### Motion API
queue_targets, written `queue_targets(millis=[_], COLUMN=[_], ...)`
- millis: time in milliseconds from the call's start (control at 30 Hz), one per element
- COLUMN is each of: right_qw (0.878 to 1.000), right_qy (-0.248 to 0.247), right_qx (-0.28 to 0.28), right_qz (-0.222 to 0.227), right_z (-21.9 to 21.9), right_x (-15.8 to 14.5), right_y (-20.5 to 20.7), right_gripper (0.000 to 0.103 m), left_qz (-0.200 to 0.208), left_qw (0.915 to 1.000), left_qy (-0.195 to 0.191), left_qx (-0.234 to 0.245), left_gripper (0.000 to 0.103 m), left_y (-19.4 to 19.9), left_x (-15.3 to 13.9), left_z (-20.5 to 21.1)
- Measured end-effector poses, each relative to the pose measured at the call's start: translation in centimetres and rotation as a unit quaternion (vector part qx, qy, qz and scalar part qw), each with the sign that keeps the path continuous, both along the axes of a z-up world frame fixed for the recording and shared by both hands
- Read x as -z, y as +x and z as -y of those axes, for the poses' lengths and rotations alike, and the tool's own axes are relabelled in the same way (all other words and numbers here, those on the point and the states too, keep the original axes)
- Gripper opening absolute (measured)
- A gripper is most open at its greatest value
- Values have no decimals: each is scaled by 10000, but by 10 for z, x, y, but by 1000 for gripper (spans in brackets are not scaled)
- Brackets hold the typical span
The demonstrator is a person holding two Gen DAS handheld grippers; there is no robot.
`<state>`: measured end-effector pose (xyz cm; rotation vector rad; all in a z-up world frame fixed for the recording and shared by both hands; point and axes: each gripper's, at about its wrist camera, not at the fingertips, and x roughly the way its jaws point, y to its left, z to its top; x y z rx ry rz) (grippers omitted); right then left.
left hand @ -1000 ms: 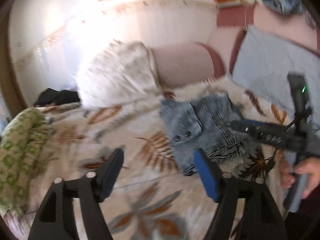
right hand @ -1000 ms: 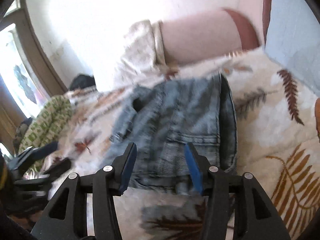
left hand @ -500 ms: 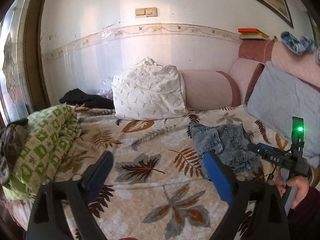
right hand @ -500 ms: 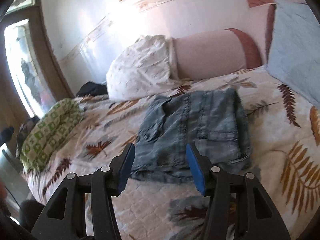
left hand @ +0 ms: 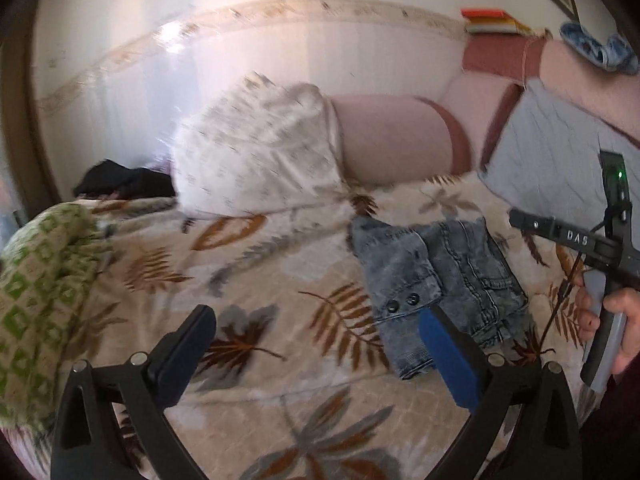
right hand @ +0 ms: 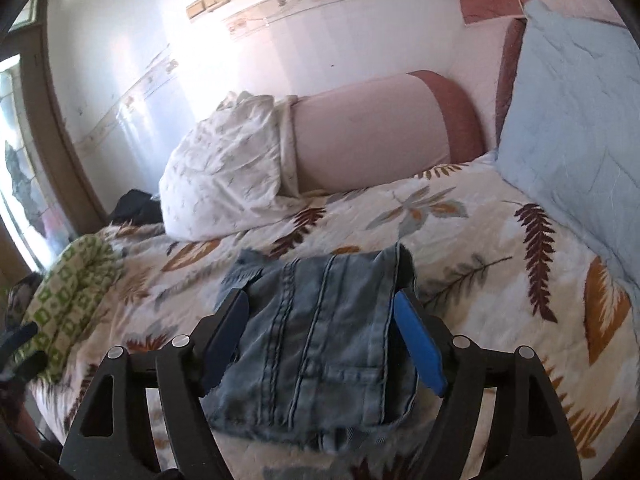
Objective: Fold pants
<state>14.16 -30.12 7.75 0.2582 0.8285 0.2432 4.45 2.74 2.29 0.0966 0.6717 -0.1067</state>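
The pants are light blue denim, folded into a compact bundle (left hand: pixel 440 280) on the leaf-print bedspread (left hand: pixel 256 272). In the right wrist view the bundle (right hand: pixel 320 344) lies directly under and between my fingers. My right gripper (right hand: pixel 324 340) is open and empty, hovering just above it. My left gripper (left hand: pixel 316 356) is open and empty, over the bedspread to the left of the pants. The right gripper's body (left hand: pixel 592 248) and the hand holding it show at the right edge of the left wrist view.
A white patterned pillow (right hand: pixel 224 172) and a pink bolster (right hand: pixel 368 132) lie at the back by the wall. A light blue cushion (right hand: pixel 572 112) stands at the right. A green patterned blanket (left hand: pixel 36 292) is rolled at the left, dark clothing (left hand: pixel 120 180) behind it.
Both grippers have moved closer to the bed. The right gripper now hovers right over the folded pants. Both stay open, and the pants have not moved.
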Motion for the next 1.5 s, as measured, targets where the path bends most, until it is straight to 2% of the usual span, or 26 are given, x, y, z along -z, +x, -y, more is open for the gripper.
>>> queue_targets(millis=[233, 400, 467, 567, 600, 667, 733, 767, 867, 1000, 1133, 1300, 1500], right_qw=[9983, 9962, 9931, 9829, 9817, 9814, 9811, 9813, 9848, 9835, 9784, 9697, 9637], right_qy=[457, 808, 1089, 1697, 1745, 1742, 1763, 1767, 1629, 1651, 1765, 1713, 1689], right_qx=[203, 258, 376, 669, 712, 736, 632, 551, 275, 29, 16, 193, 257], right_qz=[-294, -206, -231, -262, -271, -338, -485, -529, -545, -745, -1076, -1731, -2054], right_z=[24, 43, 58, 86, 89, 90, 86, 81, 63, 45, 38, 35, 34], right_x=[24, 30, 32, 35, 35, 37, 40, 41, 40, 50, 68, 94, 110], right_y=[20, 31, 34, 37, 38, 41, 46, 47, 51, 55, 60, 63, 63], right_gripper=[77, 77, 77, 69, 64, 62, 53, 53, 52, 53, 53, 56, 59], left_qz=[-264, -460, -502, -678, -762, -940, -1036, -1064, -1178, -1213, -1396, -1523, -1632], left_qw=[9988, 9975, 9969, 9952, 9945, 9928, 9931, 9933, 9922, 9925, 9900, 9882, 9863], left_qy=[175, -130, -258, -438, -483, -529, -390, -335, -343, -97, 154, 136, 255], left_qx=[377, 524, 546, 556, 533, 520, 390, 292, 205, 142, 123, 111, 16], left_gripper=[103, 103, 103, 103, 103, 103, 103, 103, 103, 103, 103, 103, 103], left_y=[51, 93, 107, 130, 136, 147, 154, 157, 162, 163, 165, 166, 169], left_x=[21, 28, 31, 37, 40, 46, 51, 53, 61, 71, 89, 106, 118], left_z=[48, 75, 85, 99, 103, 110, 115, 115, 107, 100, 98, 97, 103])
